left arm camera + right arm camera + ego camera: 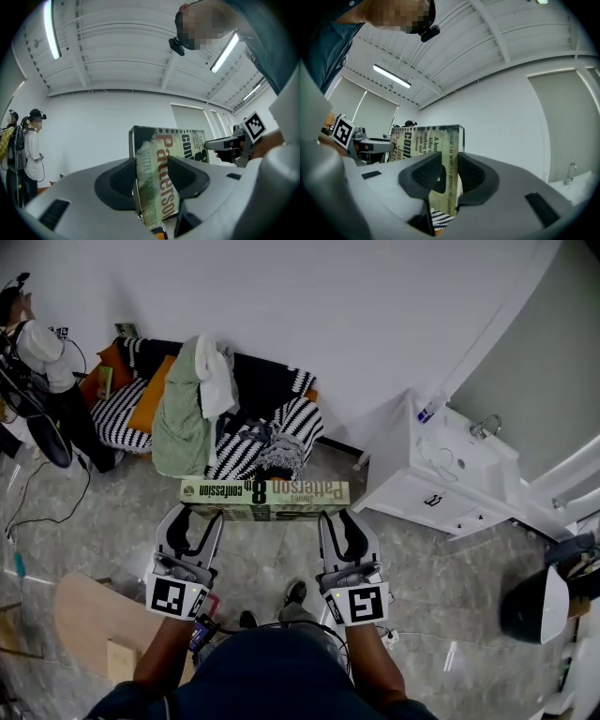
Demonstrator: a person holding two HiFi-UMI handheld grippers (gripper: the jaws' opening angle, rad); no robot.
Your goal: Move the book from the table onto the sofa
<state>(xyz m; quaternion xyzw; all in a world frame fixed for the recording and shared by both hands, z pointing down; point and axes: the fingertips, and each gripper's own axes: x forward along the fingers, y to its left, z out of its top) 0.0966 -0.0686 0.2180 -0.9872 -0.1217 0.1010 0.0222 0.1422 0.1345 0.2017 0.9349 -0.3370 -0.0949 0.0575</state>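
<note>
You have the book (265, 499) clamped at both ends: your left gripper (199, 514) bites its left end and your right gripper (339, 516) its right end, so it hangs crosswise between them, clear of any surface. The head view places it over the grey floor (112, 512), just near of the sofa (262, 381) and not on it; the far edge of the book lines up with a striped cushion (239, 451), and a green cloth (178, 418) is draped over the sofa to the left. That view also shows the table (89, 624) at near left and a white cabinet (441, 474) at right. It does not show the pads; the gripper views do. In the left gripper view the left gripper (152, 176) has both dark pads pressed on the covers of the book (164, 159), and the right gripper (225, 143) shows beyond at the other end. Only this view catches two people (30, 150) standing at far left. In the right gripper view the right gripper (449, 176) is closed on the book (431, 140) the same way, with the left gripper (370, 146) beyond, a strip of the cushion (440, 216) below the jaws and a tap (568, 173) at right.
</note>
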